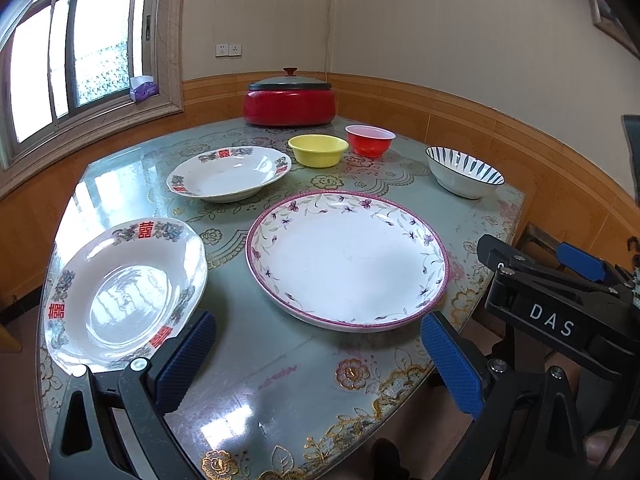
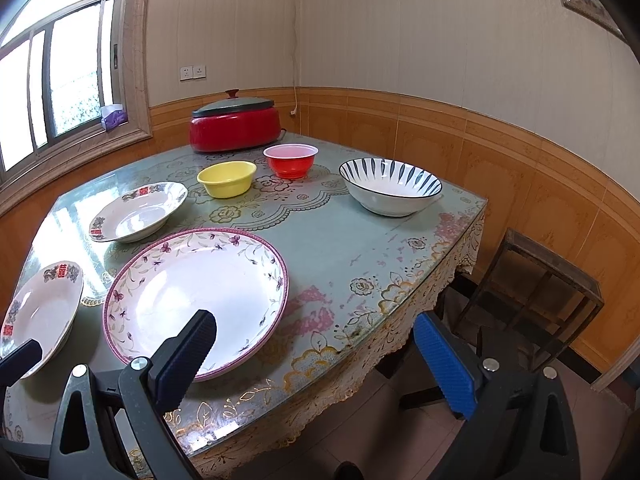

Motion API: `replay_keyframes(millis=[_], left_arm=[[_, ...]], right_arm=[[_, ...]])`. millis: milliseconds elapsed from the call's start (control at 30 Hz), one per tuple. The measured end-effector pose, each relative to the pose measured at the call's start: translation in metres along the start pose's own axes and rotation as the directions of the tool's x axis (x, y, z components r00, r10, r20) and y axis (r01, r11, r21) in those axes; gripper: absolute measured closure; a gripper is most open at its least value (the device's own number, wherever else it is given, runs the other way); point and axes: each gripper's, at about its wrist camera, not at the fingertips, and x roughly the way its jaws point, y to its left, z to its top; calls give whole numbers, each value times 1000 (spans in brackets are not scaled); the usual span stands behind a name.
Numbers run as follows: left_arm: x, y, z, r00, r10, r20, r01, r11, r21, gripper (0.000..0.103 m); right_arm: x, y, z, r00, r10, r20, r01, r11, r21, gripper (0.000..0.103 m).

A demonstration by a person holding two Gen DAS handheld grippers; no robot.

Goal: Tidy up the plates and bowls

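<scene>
Left tongs point(image 1: 318, 356): spread wide over the near tabletop point(image 1: 256, 364), nothing pinched; the left pad is seen just beside the rim of the near red-character plate point(image 1: 124, 292), and contact cannot be told
Right tongs point(image 2: 314, 360): spread wide, empty, held at the front edge of the tabletop; the left pad overlaps the near rim of the floral plate point(image 2: 196, 300) in the picture
Cut off: the near red-character plate is clipped by the left edge of the right wrist view, with a dark blue pad covering its near rim
Hard to make out: whether that plate lies flat or is tilted
Plates: the floral plate lies at the middle front; a second red-character plate point(image 1: 230, 174) lies behind it toward the window point(image 1: 76, 56)
Bowls: a yellow bowl point(image 1: 318, 150) and a red bowl point(image 1: 370, 140) stand side by side, apart, before the red lidded cooker point(image 1: 290, 98); a blue-striped bowl point(image 1: 464, 172) stands alone near the right edge
Left wrist view only: the other tool's black body marked DAS
Right wrist view only: a wooden stool point(image 2: 532, 296) beside the table
</scene>
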Motion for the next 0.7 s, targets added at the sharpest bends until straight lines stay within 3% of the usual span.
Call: replay_keyframes(millis=[433,633,700], left_arm=[[6,1,1,1000,-23,-18,23,1000,-1,0],[10,2,0,999,-41,-31,41,999,-5,0],[13,5,1,996,-70,-51,69,997,-21,0]], right_arm=[[10,-8,10,996,89,-12,-89,996,1,2],[17,-12,19,974,223,-35,-224,974,-29,3],[23,-14,25,957,286,-51,-289,956,-50,3]])
